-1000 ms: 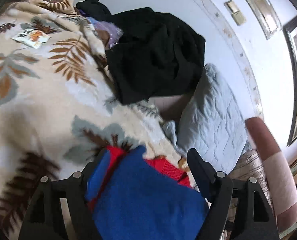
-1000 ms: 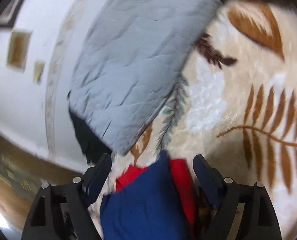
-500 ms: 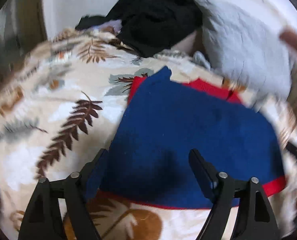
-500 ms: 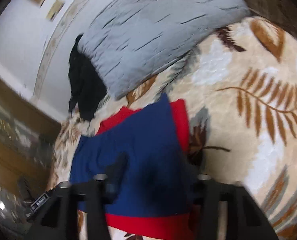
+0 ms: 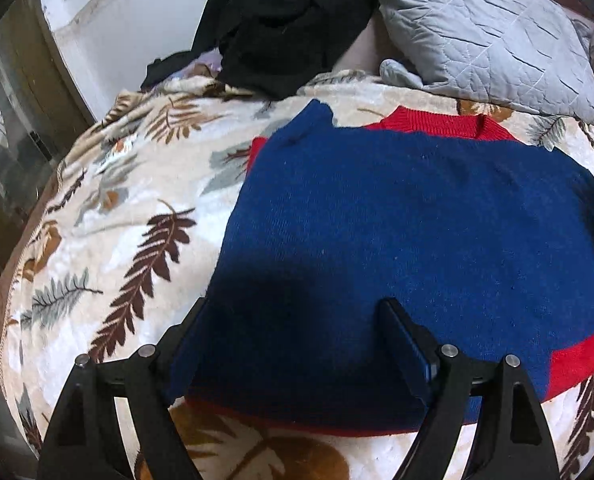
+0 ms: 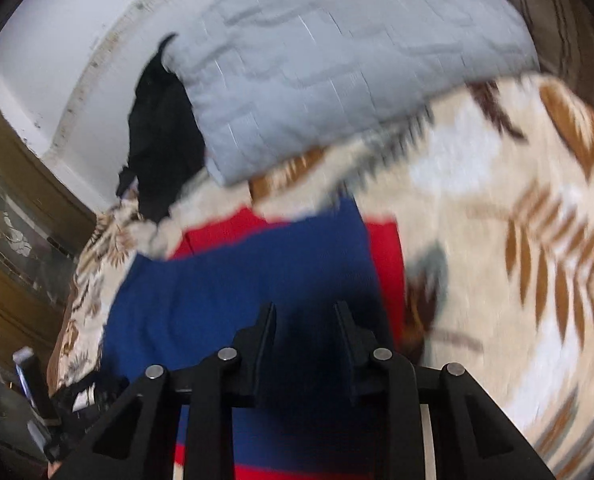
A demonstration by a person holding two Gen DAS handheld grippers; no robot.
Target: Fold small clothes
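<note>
A small blue sweater with red trim (image 5: 409, 232) lies flat on a leaf-patterned blanket (image 5: 109, 216). My left gripper (image 5: 293, 312) is open and empty, hovering over the sweater's near left part. In the right wrist view the sweater (image 6: 233, 288) lies under my right gripper (image 6: 305, 316), whose jaws stand partly open with a narrow gap and hold nothing. The right view is motion-blurred.
A grey quilted pillow (image 5: 489, 32) and a heap of black clothes (image 5: 281, 20) lie at the head of the bed, against a white wall. The pillow (image 6: 337, 64) also shows in the right wrist view. The bed's left edge drops toward a wooden door (image 6: 13, 208).
Both grippers have pulled back and up from the sweater's far edge. The sweater now lies spread flat. The right jaws have narrowed.
</note>
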